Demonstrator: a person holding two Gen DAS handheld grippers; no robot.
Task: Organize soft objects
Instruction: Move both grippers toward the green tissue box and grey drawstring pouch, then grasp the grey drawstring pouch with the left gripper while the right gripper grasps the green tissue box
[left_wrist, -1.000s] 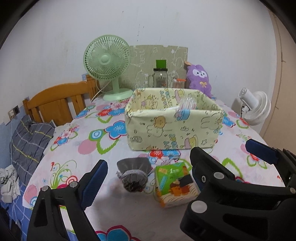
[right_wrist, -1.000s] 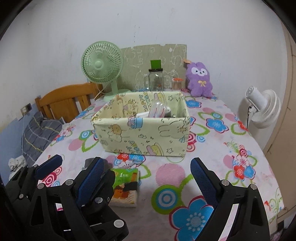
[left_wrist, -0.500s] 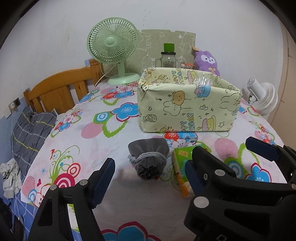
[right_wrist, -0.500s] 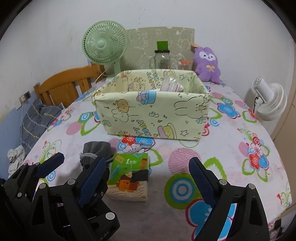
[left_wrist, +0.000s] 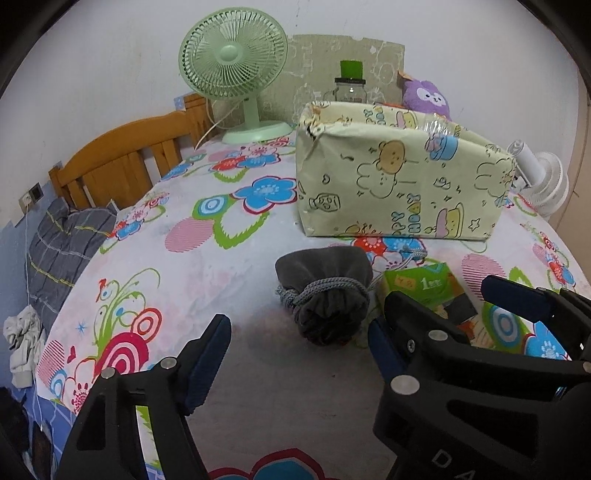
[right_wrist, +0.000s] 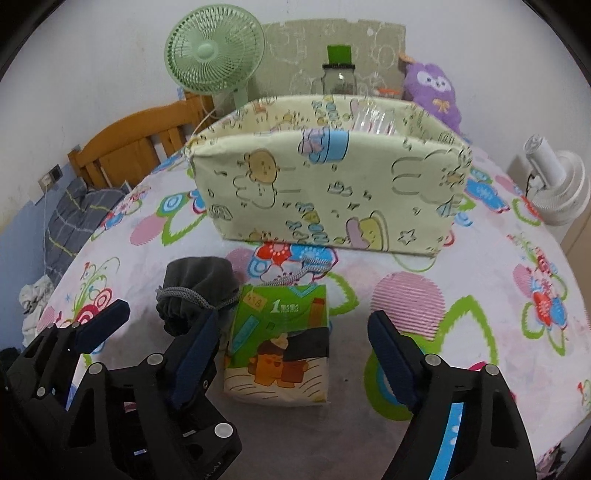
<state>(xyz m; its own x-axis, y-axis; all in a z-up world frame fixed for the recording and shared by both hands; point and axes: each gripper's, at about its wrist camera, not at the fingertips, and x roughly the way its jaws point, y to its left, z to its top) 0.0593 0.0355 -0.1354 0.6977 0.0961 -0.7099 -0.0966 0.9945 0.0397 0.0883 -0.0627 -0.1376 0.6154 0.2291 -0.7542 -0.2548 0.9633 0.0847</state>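
I take the yellow cartoon-print fabric bin (right_wrist: 328, 184) as my landmark: it stands on the flower-patterned tabletop (right_wrist: 480, 288) with crinkled clear plastic (right_wrist: 373, 120) showing above its rim. Just in front of the bin lie the two soft things I am after, side by side and touching: a grey drawstring pouch (left_wrist: 327, 295) toward the bin's left corner, and a green tissue pack (right_wrist: 280, 343) right of the pouch, with the pouch's cord trailing toward the bin's base. My left gripper (left_wrist: 299, 354) hangs low before the pouch with its jaws spread; they sit on either side of the pouch's near end but do not press it. My right gripper (right_wrist: 291, 350) frames the tissue pack, its jaws closing yet clear of the pack's sides, so nothing is grasped. Behind the bin, against the wall, stand a green desk fan (left_wrist: 236, 66), a glass jar with a green cap (right_wrist: 339, 75) and a purple plush toy (right_wrist: 434, 88). A white fan (right_wrist: 557, 184) sits off the bin's right end, and a wooden chair back (left_wrist: 122, 158) is beyond its left.
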